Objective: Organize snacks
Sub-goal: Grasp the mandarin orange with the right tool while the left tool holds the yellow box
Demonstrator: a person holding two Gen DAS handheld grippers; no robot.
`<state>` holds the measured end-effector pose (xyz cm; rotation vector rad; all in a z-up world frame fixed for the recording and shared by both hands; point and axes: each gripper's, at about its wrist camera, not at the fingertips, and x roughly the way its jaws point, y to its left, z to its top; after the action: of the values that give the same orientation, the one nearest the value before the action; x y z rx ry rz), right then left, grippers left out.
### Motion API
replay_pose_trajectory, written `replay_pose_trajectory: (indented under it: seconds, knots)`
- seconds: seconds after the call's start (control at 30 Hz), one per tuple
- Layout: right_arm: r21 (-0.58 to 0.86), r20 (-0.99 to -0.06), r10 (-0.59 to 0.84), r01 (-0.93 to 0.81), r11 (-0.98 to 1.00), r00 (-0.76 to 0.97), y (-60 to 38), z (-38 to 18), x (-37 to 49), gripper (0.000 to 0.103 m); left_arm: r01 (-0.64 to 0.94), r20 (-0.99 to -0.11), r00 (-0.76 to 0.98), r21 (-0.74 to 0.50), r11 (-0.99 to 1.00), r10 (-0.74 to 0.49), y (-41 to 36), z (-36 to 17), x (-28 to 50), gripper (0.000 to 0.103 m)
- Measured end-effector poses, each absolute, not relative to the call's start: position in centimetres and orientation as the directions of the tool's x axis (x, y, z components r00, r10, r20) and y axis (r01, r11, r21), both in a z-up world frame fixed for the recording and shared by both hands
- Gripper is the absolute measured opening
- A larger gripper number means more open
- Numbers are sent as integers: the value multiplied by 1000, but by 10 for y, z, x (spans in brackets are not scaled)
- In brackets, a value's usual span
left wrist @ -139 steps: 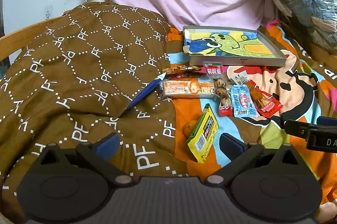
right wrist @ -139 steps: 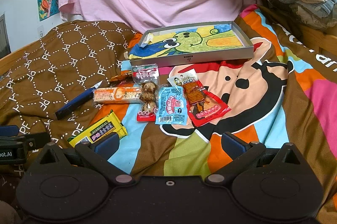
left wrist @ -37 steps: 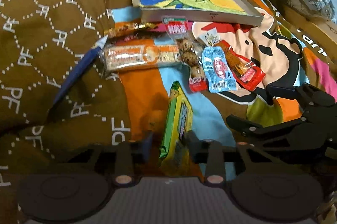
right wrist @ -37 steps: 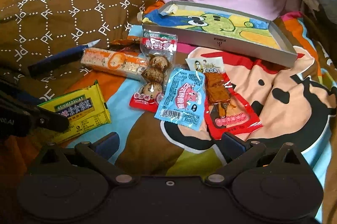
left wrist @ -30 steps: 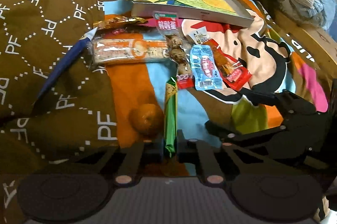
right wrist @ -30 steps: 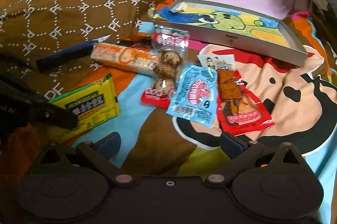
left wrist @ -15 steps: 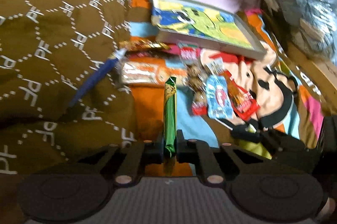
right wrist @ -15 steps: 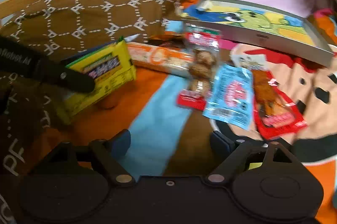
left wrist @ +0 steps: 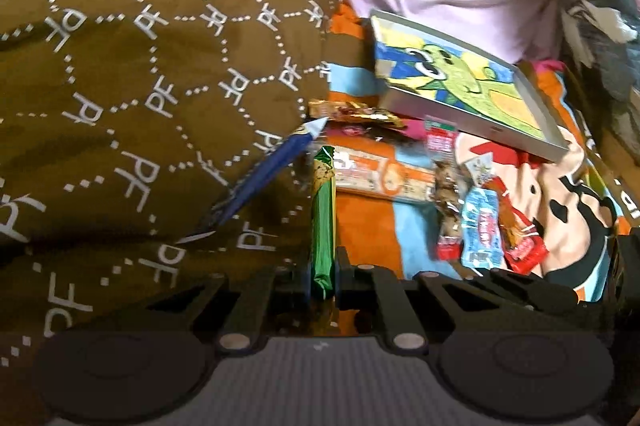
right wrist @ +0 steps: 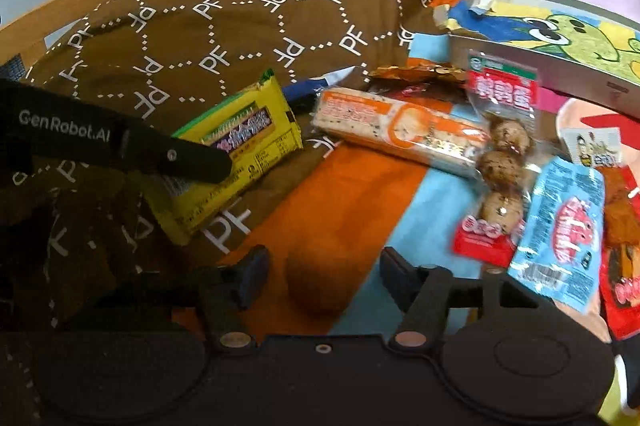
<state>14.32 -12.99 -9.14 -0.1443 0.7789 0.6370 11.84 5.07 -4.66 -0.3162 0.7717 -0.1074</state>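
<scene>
We have the yellow-green snack pack (left wrist: pixel 323 226) pinched edge-on in the left gripper (left wrist: pixel 323 278), jaws closed on its lower end, pack lifted off the bedding. In the right wrist view it sits left of centre (right wrist: pixel 236 141), flat face showing, black finger across it. Right gripper (right wrist: pixel 320 278) is spread wide with nothing between the fingers, low over the orange stripe of the sheet (right wrist: pixel 320 193), straddling a round orange thing (right wrist: pixel 316 282), probably a small fruit.

Risks as we judge them:
- Grip is only on one end of a slim pack, so it can pivot or slide out if we swing fast.
- Blue utility knife (left wrist: pixel 260 181) lies just left of the pack in the left view, blade tip exposed. A low pass could snag it or drag it under the brown blanket (left wrist: pixel 120 85).
- Right gripper closing where it is would squash or roll the fruit on soft bedding.
- The tray (left wrist: pixel 556 141) sits upper right, tilted on the covers. Dropping in near the rim could tip it.

Rest of the snacks lie centre-right: long orange-white bar (right wrist: pixel 400 133), quail-egg pack (right wrist: pixel 500 153), light blue sachet (right wrist: pixel 560 230), red pouch (right wrist: pixel 620 266).

Readable text: "GenRobot.AI" on the left gripper finger, "PF" repeated on the blanket. Pack lettering looks Chinese, too blurred for us to read.
</scene>
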Motion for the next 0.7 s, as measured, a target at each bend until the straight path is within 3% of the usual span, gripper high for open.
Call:
replay_pose_trajectory:
  seconds: [0.33, 0.7]
  knots:
    - [134, -691, 470, -542, 830, 549, -139, -95, 145, 39, 13, -676, 695, -331, 944, -246, 42, -52, 120, 11]
    - [15, -681, 380, -507, 862, 626, -141, -89, 128, 37, 72, -693, 678, -270, 960, -245, 25, -54, 116, 11]
